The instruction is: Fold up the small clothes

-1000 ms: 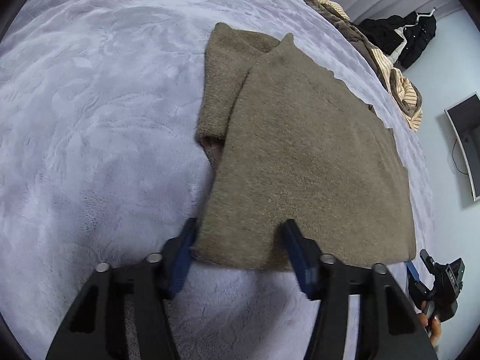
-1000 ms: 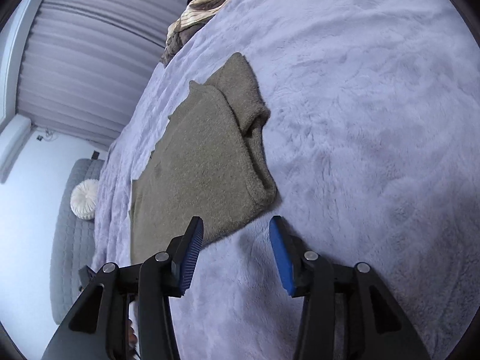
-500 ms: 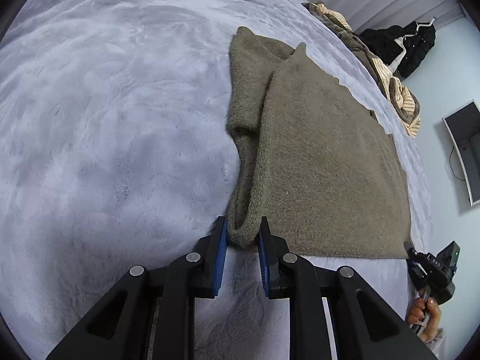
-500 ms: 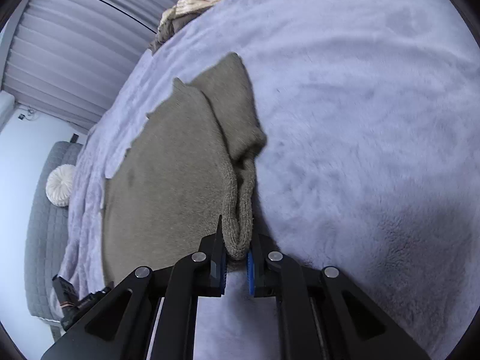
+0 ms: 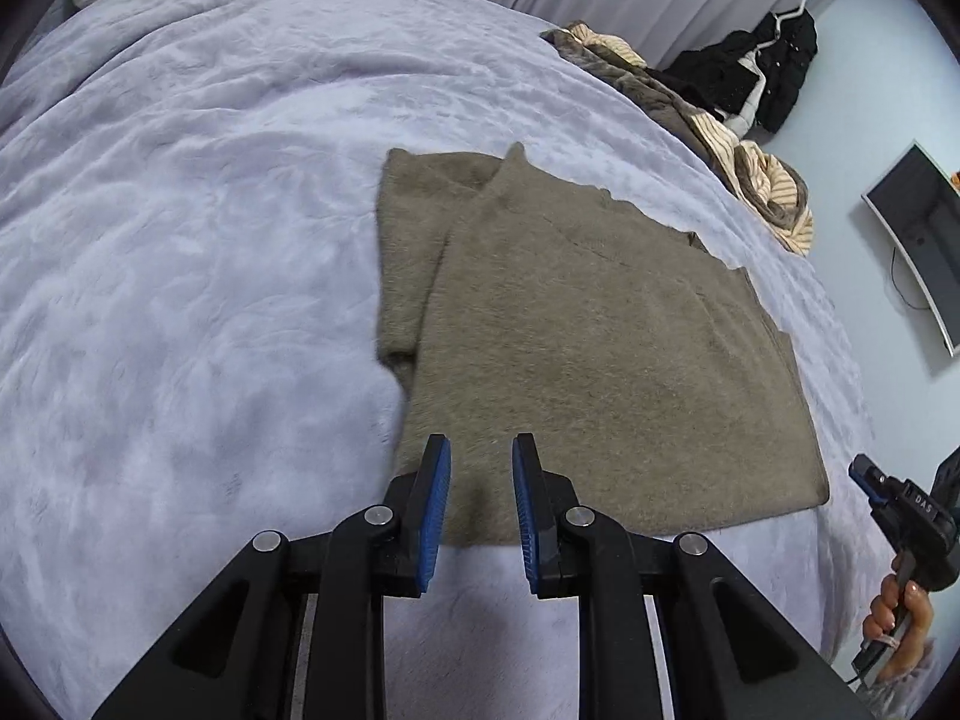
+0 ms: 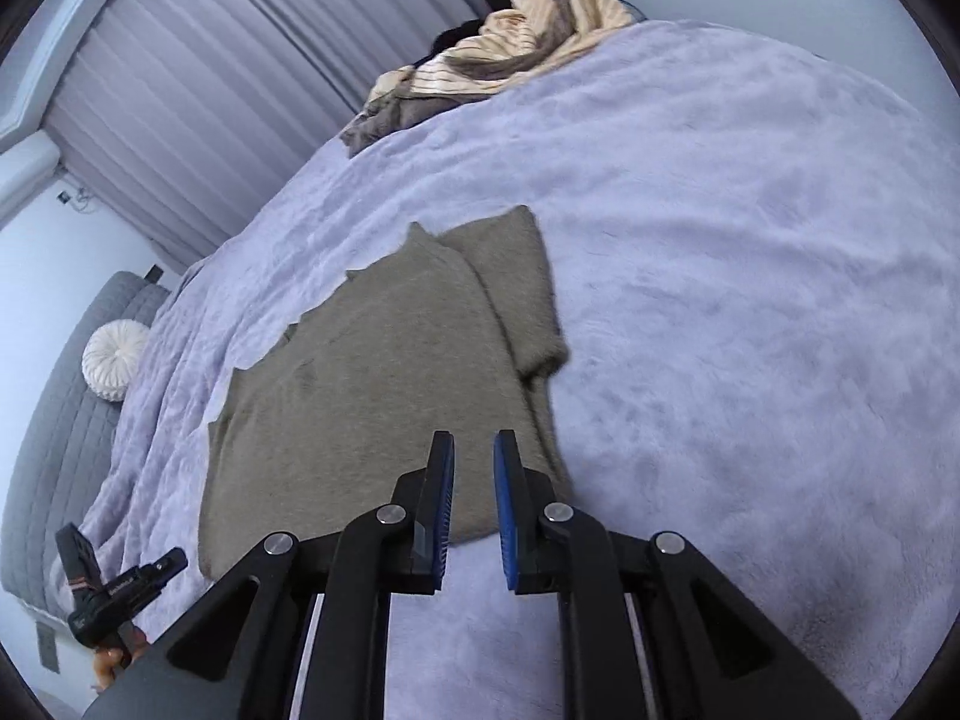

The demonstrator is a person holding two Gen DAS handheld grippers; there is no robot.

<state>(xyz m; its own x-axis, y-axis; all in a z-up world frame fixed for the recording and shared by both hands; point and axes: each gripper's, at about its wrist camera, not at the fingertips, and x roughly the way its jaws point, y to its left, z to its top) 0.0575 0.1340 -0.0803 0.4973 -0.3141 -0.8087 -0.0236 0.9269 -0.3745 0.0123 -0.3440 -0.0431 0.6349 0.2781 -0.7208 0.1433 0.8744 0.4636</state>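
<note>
Lilac blanket (image 5: 180, 240), striped clothes heap (image 6: 516, 54)

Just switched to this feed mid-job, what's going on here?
A person with a gripper in each hand is folding a brown sweater on a bed with a lilac blanket. One sleeve is folded in over the body. The left gripper and right gripper both sit at the sweater's near edge, jaws slightly apart, gripping nothing.
</note>
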